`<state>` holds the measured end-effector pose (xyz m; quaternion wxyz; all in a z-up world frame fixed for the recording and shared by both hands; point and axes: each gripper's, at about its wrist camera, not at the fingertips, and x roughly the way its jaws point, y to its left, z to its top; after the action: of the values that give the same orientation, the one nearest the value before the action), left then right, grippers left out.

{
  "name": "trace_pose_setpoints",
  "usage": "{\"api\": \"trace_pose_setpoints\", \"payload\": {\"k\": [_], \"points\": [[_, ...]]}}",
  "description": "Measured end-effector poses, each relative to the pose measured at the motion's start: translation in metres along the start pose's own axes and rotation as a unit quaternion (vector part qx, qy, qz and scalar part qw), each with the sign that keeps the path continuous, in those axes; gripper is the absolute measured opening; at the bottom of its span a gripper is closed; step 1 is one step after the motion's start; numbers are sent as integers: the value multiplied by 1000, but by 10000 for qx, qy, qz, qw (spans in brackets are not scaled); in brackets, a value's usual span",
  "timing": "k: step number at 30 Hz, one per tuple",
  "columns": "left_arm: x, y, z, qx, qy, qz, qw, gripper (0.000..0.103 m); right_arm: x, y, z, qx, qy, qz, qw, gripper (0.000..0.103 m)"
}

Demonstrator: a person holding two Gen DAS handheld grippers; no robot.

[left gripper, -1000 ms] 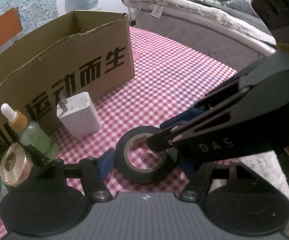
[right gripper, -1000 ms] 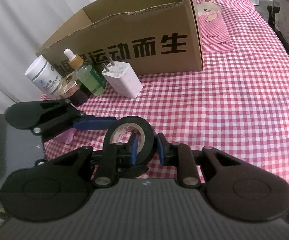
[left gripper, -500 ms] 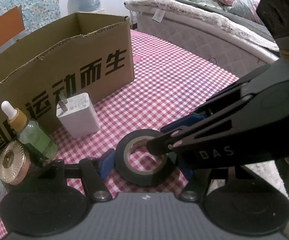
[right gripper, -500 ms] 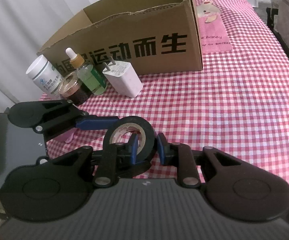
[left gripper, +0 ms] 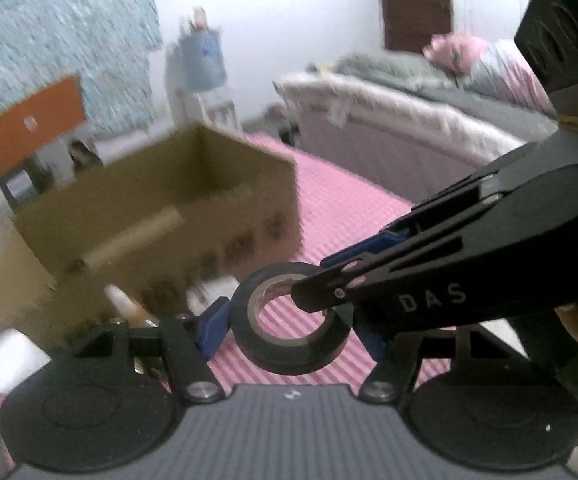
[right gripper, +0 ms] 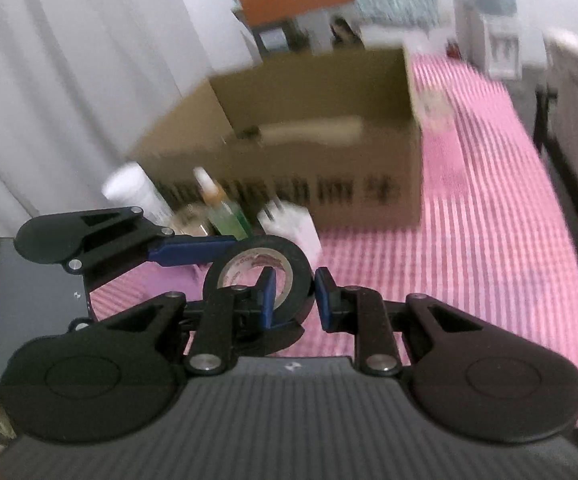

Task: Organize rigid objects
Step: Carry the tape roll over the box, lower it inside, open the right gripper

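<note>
The cardboard box (right gripper: 317,136) is the largest thing on the pink checked tablecloth (right gripper: 489,216), standing open-topped toward the far edge of the table with dark printed characters along its near wall; a pale long object lies inside, too blurred to name. Just in front of that wall, toward the table's left edge, stand a white bottle (right gripper: 137,192), a dropper bottle of green liquid (right gripper: 225,212) and a white charger plug (right gripper: 293,228), all smeared by motion. The roll of black tape (right gripper: 265,280) hangs in the air above the near edge of the table, well short of the box. The right gripper (right gripper: 293,292) pinches one side of the ring, one blue pad inside the hole and the other against the outer face. The left gripper (left gripper: 289,320) sits around the roll with its fingers (left gripper: 213,324) spread wide; the left pad looks to be touching the roll's side, though the blur makes contact uncertain, and the right pad sits behind the other gripper
</note>
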<state>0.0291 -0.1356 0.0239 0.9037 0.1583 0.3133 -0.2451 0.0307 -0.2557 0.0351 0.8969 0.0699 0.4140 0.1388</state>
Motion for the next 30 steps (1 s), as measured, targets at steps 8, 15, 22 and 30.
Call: {"api": "trace_pose_setpoints", "payload": {"k": [8, 15, 22, 30], "points": [[-49, 43, 48, 94, -733, 788, 9942, 68, -19, 42, 77, -689, -751, 334, 9942, 20], [-37, 113, 94, -161, -455, 938, 9944, 68, 15, 61, 162, -992, -649, 724, 9903, 22], [32, 184, 96, -759, 817, 428, 9928, 68, 115, 44, 217, -345, 597, 1097, 9916, 22], [103, 218, 68, -1160, 2240, -158, 9675, 68, 212, 24, 202, 367, 2026, 1237, 9707, 22]]}}
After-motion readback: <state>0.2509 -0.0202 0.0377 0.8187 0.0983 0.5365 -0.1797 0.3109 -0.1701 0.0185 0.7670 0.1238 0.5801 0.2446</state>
